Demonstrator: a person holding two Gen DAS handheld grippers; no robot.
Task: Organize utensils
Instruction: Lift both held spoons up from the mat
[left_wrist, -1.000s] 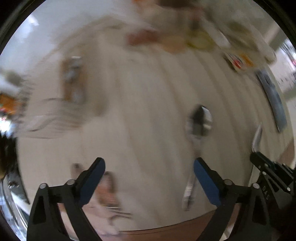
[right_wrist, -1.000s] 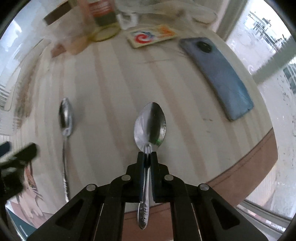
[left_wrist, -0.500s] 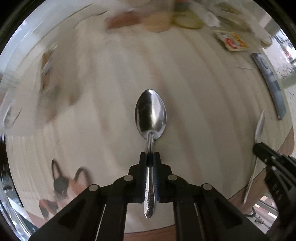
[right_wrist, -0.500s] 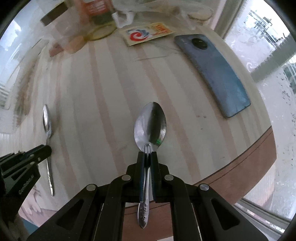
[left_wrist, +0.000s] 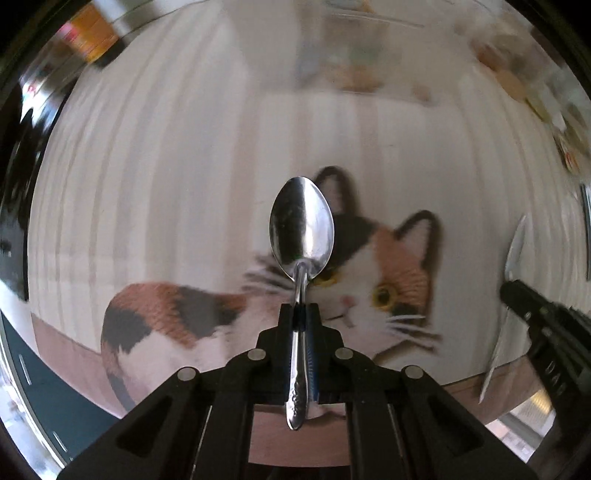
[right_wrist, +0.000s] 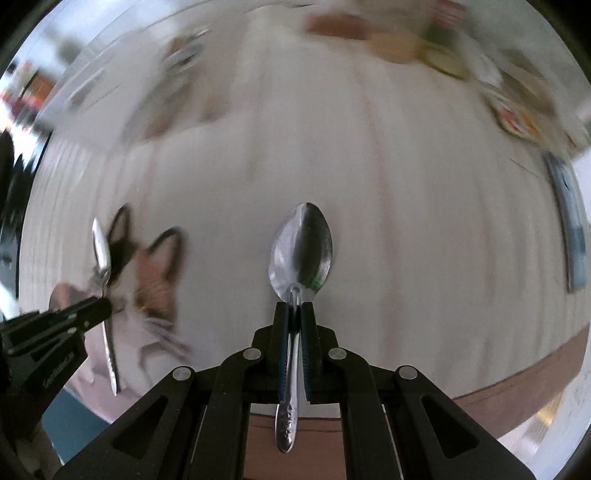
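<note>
My left gripper (left_wrist: 303, 308) is shut on the neck of a steel spoon (left_wrist: 302, 229), bowl forward, held above a mat printed with a calico cat (left_wrist: 384, 266). My right gripper (right_wrist: 294, 306) is shut on the neck of a second steel spoon (right_wrist: 301, 247), bowl forward, above the pale striped table. Each gripper shows in the other view: the right one with its spoon (left_wrist: 515, 251) at the right edge, the left one with its spoon (right_wrist: 101, 251) at the left, over the cat mat (right_wrist: 155, 273).
The table's brown front edge (right_wrist: 517, 391) runs below the grippers. A blue-grey phone (right_wrist: 569, 229) lies at the far right. A blurred packet (right_wrist: 517, 122) and other clutter sit along the back. A blurred object (left_wrist: 351, 51) stands beyond the cat mat.
One second ago the left gripper was open over a spoon on the table; it has shut on it. Both grippers have swung left with their spoons, over and beside the cat mat.
</note>
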